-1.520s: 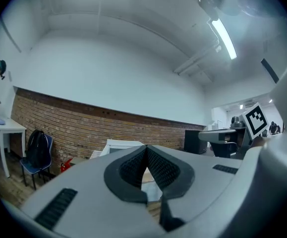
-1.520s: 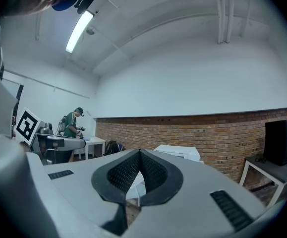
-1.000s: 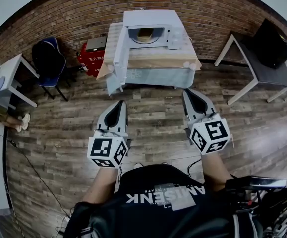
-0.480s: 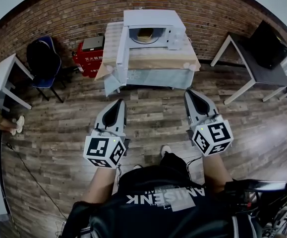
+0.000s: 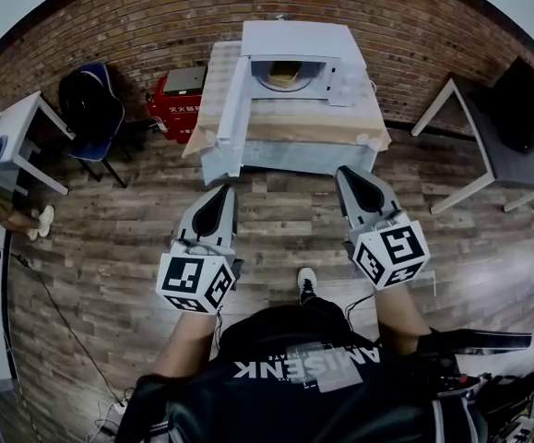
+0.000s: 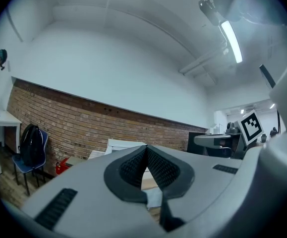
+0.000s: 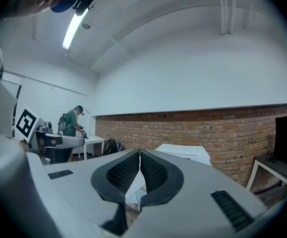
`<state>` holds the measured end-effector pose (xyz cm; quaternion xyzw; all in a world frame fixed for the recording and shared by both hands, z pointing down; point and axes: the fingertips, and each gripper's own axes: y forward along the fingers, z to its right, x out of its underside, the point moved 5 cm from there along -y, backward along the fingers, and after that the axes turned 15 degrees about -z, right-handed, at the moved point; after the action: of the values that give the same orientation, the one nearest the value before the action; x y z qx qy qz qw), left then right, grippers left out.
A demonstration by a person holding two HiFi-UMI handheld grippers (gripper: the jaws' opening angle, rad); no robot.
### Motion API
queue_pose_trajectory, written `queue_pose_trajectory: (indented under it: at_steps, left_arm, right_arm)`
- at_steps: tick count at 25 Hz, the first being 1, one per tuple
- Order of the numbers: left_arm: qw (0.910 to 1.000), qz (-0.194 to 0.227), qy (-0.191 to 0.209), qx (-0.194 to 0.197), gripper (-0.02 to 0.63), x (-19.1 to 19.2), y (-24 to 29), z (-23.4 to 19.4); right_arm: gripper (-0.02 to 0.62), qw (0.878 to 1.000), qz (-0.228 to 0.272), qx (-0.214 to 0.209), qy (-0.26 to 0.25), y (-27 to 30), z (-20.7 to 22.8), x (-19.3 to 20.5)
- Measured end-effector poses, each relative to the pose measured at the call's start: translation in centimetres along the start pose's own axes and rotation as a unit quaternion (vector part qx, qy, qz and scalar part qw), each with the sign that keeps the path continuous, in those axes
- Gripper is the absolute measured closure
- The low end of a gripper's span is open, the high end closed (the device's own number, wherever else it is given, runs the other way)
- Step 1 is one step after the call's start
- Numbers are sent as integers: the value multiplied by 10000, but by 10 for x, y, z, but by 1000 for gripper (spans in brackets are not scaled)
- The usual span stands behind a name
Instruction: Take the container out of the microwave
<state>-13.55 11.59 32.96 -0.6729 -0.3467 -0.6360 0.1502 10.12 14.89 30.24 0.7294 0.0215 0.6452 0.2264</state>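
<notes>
One container (image 5: 285, 72), tan, inside microwave (image 5: 299, 40) cavity at 12 o'clock; its long axis unreadable. Door (image 5: 232, 109) swung open on 9 o'clock side. Container well apart from both tools: 1 o'clock of left gripper (image 5: 224, 192), 11 o'clock of right gripper (image 5: 351, 173). Both held level, pointing 12, jaws closed, nothing held. Right looks like clearer lane.
</notes>
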Motion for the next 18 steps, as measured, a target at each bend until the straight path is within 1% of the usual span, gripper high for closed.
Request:
queue_pose_trajectory:
  at_steps: [5,13,18]
  left_arm:
    - [9998,-7,-13,-182,595,-18,46,4]
    - [9986,-129,-100,-497,595,-28,117,21]
    - [9983,-187,-96,-549,595,-40,169,39]
  right_arm:
    - [554,9996,9,-242,-168,28,43,-14]
    - [554,9979,-87,-623,-179,63,114,-9]
    - [554,9967,-8,-794,-185,79,164,-12]
